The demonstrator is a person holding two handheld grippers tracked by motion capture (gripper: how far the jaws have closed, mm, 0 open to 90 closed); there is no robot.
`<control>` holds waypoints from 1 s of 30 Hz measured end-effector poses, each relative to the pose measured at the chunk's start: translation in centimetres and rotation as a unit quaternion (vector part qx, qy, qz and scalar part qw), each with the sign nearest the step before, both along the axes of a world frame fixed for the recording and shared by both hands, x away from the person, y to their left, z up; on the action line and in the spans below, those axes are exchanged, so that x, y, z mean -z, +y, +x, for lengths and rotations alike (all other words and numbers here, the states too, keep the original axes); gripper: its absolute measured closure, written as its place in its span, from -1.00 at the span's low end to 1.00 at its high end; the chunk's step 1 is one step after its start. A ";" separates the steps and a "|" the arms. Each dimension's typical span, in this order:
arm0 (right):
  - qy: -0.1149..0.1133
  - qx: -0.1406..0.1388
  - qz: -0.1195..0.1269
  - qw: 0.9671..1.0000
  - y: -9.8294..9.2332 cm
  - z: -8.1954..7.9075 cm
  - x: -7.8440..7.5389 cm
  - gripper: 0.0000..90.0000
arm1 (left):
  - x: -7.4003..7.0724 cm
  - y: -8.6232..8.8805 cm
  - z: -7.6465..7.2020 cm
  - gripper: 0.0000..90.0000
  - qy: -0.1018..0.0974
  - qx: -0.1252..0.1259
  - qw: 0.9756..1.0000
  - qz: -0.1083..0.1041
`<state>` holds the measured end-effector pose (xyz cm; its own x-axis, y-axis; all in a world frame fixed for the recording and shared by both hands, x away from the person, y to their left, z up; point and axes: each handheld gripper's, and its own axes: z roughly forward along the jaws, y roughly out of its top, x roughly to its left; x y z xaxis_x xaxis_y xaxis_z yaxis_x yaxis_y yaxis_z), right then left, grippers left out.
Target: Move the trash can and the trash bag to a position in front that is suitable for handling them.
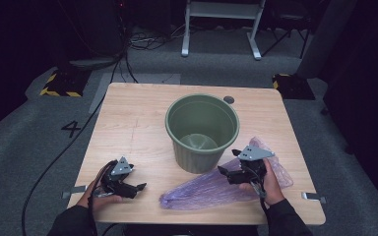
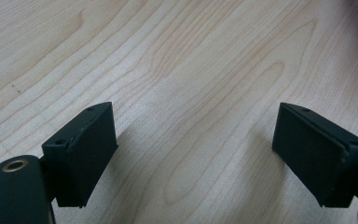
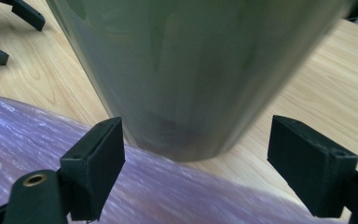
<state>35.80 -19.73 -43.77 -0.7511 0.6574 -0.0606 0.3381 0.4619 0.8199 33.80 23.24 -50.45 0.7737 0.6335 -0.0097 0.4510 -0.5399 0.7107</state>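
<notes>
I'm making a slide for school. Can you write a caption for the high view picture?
Two open claws, left and right, hover by a purple bag and green bucket.

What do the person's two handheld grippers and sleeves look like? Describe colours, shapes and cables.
Both the left gripper and right gripper are black, each topped by a grey three-cornered plate and trailing a black cable. Their fingers are blocky black pads. The sleeves are dark.
</notes>
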 end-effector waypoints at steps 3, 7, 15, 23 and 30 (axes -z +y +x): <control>0.004 -0.010 -0.004 1.000 0.7 0.4 0.2 -0.58 | 0.0 0.0 0.0 -0.71 0.000 -0.001 1.000 -0.001; 0.002 -0.020 -0.012 1.000 1.5 0.6 0.4 -0.62 | 0.0 0.0 0.0 -0.71 0.001 -0.003 1.000 -0.001; -0.001 -0.026 -0.004 1.000 2.4 0.9 0.6 -0.61 | 0.0 0.0 0.1 -0.71 0.000 -0.005 1.000 0.000; -0.005 -0.037 -0.011 0.999 2.2 -0.3 0.7 -0.55 | 0.0 -0.1 0.1 -0.72 -0.001 -0.006 1.000 0.002; -0.012 -0.009 -0.008 1.000 -1.2 -3.2 0.5 -0.45 | 0.0 -0.1 0.1 -0.72 -0.001 -0.006 1.000 0.003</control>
